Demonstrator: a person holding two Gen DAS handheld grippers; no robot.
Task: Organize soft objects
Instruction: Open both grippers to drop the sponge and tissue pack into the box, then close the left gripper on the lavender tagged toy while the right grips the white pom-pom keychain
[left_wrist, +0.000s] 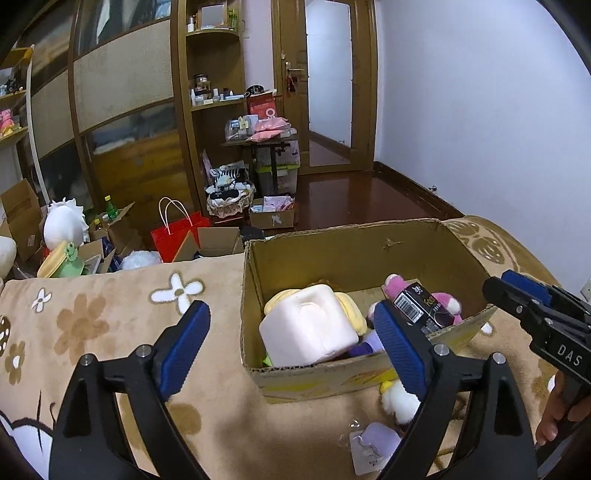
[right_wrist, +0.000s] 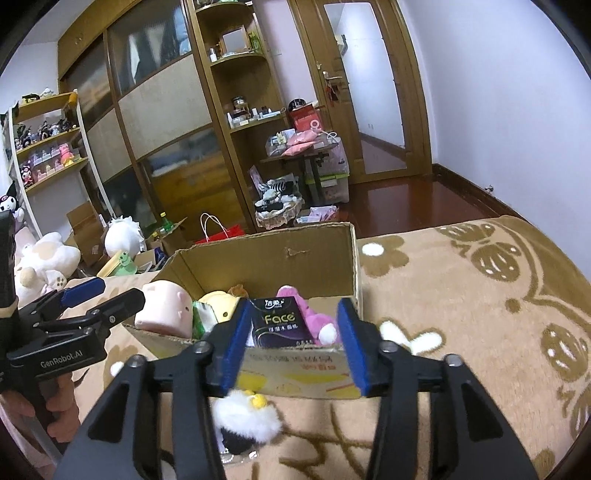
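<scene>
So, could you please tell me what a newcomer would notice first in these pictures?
Probably the open cardboard box on the flowered beige blanket, stuffed with a pale pink cube plush, a pink toy and a black tissue pack. A small white fluffy toy lies just in front of it.

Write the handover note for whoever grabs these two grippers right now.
Left gripper: open, nothing between its pads, over the cardboard box's near left corner.
Right gripper: open, holding nothing, at the box's near wall; the black tissue pack stands in the box just beyond its pads.
Already in the box: pink cube plush, yellow plush, pink plush toy, the tissue pack.
Left to do: the white fluffy plush with a yellow spot lies on the floral blanket outside the box's front wall; put it in next.
</scene>
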